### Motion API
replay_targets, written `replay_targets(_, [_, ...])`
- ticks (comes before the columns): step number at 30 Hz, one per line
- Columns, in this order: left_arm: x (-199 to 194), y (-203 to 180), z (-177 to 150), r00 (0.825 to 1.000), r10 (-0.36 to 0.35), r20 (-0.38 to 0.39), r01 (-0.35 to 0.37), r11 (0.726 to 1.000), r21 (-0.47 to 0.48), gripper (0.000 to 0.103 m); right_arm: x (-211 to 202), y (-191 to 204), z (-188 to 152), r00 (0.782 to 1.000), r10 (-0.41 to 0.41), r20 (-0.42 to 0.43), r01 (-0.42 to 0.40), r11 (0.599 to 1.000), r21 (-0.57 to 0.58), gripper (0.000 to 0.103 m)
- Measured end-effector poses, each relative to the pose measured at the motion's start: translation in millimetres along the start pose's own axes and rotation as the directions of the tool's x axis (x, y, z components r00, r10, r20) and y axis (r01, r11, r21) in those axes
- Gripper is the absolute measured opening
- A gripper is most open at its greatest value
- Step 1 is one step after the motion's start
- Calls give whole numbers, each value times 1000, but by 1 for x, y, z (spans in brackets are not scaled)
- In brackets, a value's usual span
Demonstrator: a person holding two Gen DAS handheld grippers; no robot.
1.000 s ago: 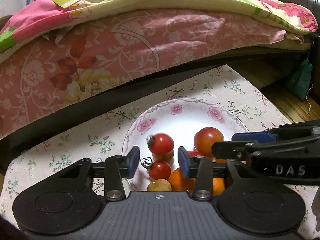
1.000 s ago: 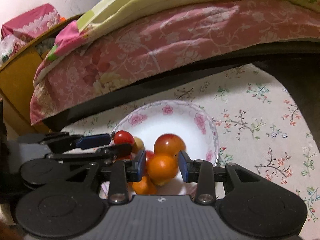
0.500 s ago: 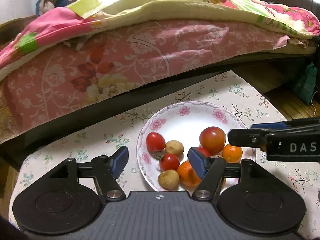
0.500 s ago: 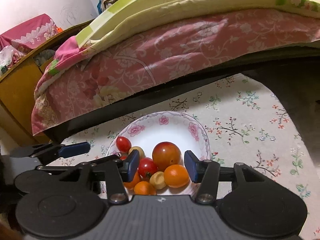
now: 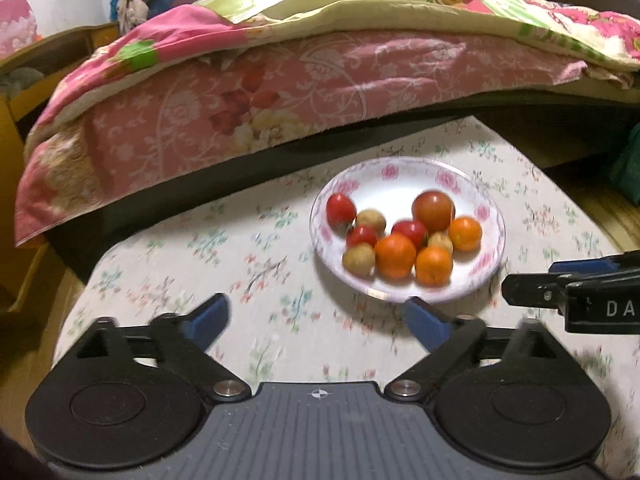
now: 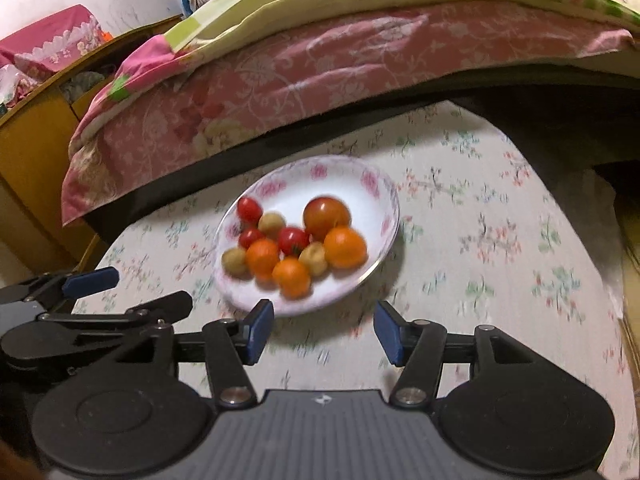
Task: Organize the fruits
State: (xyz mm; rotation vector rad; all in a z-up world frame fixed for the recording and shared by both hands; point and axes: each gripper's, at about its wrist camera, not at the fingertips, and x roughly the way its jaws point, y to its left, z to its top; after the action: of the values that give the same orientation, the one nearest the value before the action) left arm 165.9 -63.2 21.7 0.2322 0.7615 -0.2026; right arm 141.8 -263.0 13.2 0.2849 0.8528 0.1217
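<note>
My left gripper [image 5: 318, 320] is spread wide, its blue-padded fingers [image 5: 208, 318] far apart with nothing between them. It hangs above the worktop covered with a pale floral cloth [image 5: 224, 264], on the near side of the white round plate with pink flowers on its rim [image 5: 404, 168]. My right gripper [image 6: 324, 332] is also parted wide and holds nothing; its fingers [image 6: 260, 328] stand just in front of the near edge of the same plate [image 6: 344, 168].

All the fruits lie together on the plate, touching each other in one cluster. The large red tomato [image 5: 433, 206] is at the back right. Three small red cherry tomatoes, one of them at the back left [image 5: 340, 209], sit on the left and in the middle. Three round orange fruits are in front and at the right; the biggest one [image 5: 395, 255] is in the middle front. Three small tan, round fruits, one at the front left [image 5: 359, 258], lie between them.

Behind the worktop is a bed with a pink floral cover [image 5: 280, 92] and a yellow-green quilt [image 5: 360, 4] on top. The pictures are a little blurred.
</note>
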Motion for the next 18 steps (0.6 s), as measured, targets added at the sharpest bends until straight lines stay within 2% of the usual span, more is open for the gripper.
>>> replay_targets(3, [-12, -3, -15, 1000, 8, -6, -8, 1000, 5, 103, -10, 7, -14, 1000, -2, -7, 1, 1000, -5, 51])
replay_targets(8, [-27, 4, -37, 999, -10, -47, 7, 998, -66, 103, -28, 15, -41, 999, -32, -22, 31, 999, -16, 52])
replay_targets(12, [-40, 9, -50, 998, 1, -68, -9, 992, -123, 103, -40, 18, -59, 998, -38, -42, 37, 999, -14, 52])
replay_targets(18, [-57, 5, -70, 994, 44, -96, -54, 993, -109, 103, -54, 26, -82, 998, -50, -49, 49, 999, -23, 52])
